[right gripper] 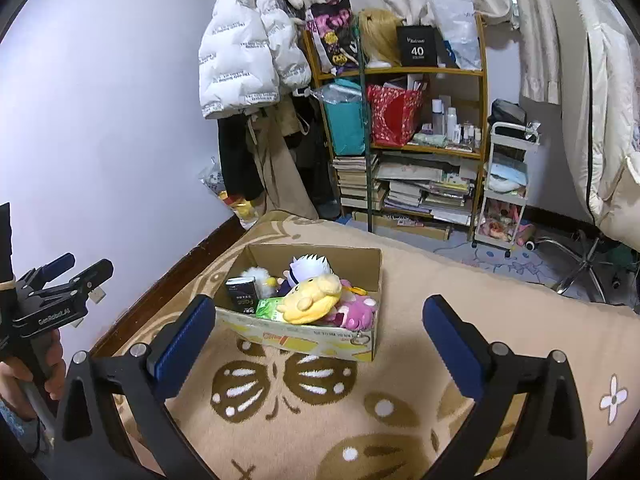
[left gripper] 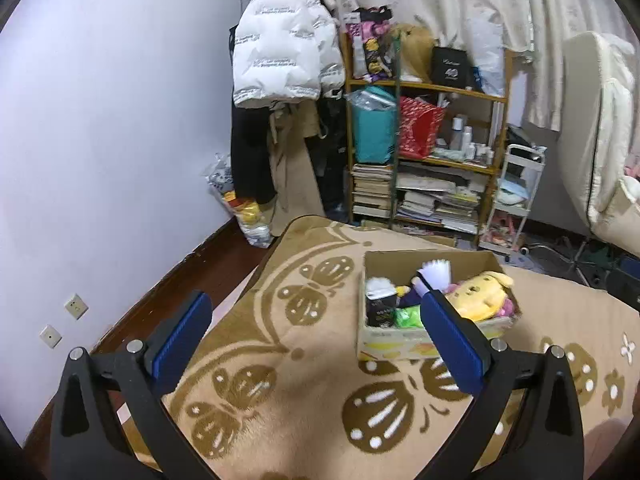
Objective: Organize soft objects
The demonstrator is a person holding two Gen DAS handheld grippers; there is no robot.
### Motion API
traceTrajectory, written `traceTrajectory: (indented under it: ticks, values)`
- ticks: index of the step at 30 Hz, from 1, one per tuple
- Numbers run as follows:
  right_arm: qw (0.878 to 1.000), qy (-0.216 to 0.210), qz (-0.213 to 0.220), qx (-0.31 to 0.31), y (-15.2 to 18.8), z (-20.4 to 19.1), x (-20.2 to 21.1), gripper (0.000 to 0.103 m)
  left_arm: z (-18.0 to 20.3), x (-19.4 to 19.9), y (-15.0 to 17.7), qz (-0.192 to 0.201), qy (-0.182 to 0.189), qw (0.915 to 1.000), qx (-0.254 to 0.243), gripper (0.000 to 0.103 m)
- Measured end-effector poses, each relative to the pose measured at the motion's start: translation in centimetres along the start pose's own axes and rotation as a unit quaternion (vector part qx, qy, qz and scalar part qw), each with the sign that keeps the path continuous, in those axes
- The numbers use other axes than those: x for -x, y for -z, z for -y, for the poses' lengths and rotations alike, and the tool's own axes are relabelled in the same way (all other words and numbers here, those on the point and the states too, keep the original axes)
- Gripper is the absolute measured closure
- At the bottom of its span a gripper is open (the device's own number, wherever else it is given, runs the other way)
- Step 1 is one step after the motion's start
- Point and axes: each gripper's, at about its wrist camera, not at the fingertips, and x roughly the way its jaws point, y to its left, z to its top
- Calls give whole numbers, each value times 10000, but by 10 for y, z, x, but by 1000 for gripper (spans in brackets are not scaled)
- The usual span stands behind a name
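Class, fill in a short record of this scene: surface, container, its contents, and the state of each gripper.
surface: beige blanket with brown butterfly pattern
container: open cardboard box standing on the blanket
contents: yellow plush, pink plush, white-haired doll, black carton, green packet
left gripper: open, holding nothing
right gripper: open, holding nothing
background: cluttered shelf, white puffer jacket

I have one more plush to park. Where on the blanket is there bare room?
Bare blanket right of the cardboard box, and in front of it over the butterfly pattern. The box is crowded: yellow plush, pink plush.
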Motion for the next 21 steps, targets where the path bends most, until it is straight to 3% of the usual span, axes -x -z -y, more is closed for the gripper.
traceTrajectory:
  ticks: [13, 21]
  values:
    - [9968, 70, 762, 219, 41, -13, 54, 0, -6, 64, 42, 891, -15, 9960, 105, 0]
    - [9956, 32, 924, 128, 68, -8, 56, 0, -5, 68, 74, 1038, -31, 9946, 59, 0]
